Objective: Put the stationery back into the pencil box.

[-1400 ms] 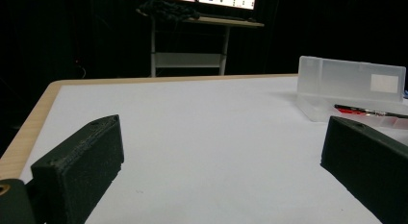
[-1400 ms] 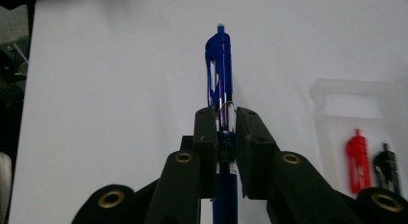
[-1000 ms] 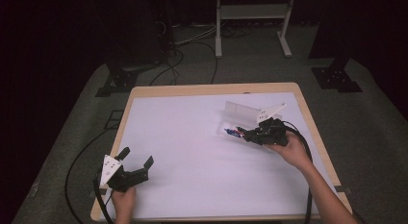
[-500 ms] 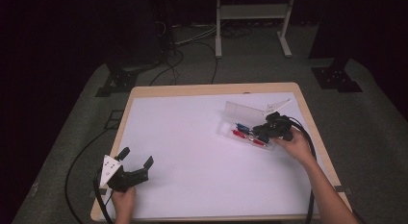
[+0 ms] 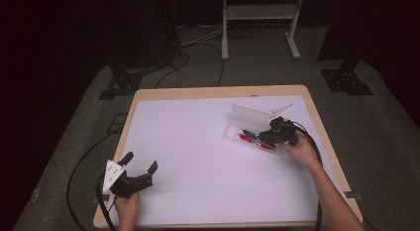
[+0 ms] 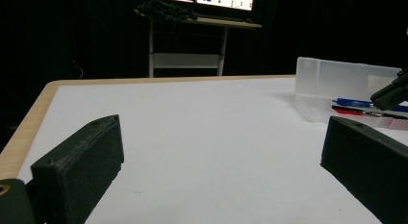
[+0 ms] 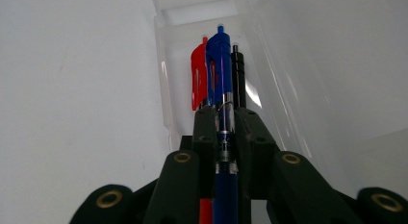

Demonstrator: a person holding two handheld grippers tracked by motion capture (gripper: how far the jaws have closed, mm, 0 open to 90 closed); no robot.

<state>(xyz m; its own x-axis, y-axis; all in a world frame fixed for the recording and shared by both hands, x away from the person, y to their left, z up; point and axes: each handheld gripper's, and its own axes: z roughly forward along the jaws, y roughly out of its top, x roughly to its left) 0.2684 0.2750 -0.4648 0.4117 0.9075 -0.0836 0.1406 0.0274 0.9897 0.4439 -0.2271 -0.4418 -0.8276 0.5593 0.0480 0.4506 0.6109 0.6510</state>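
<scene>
We take the clear plastic pen case (image 5: 250, 127) as our landmark; it lies open on the right part of the worktop (image 5: 198, 156), its lid standing up along the far side. Our right gripper (image 5: 278, 134) sits over the case's right end, and its fingers (image 7: 204, 132) are clamped together on the blue pen (image 7: 220, 75). In the right gripper view the pen runs straight out from between the fingers, its long axis in line with both the gripper and the length of the tray. The clip end points toward the far end of the case.

Inside the case a red pen (image 7: 198, 77) lies just to one side of the blue pen and a black pen (image 7: 238, 70) just to the other. The blue pen sits between and slightly above them, so we judge the step in hand to be laying it into that gap. The coming move turns on keeping the barrel parallel to its two neighbours as it goes down.

Our left gripper (image 5: 132, 177) rests well apart from the case, near the worktop's front left corner. Its fingers (image 6: 82, 161) stand wide apart with nothing between them. The right hand is clearly the nearer one.
</scene>
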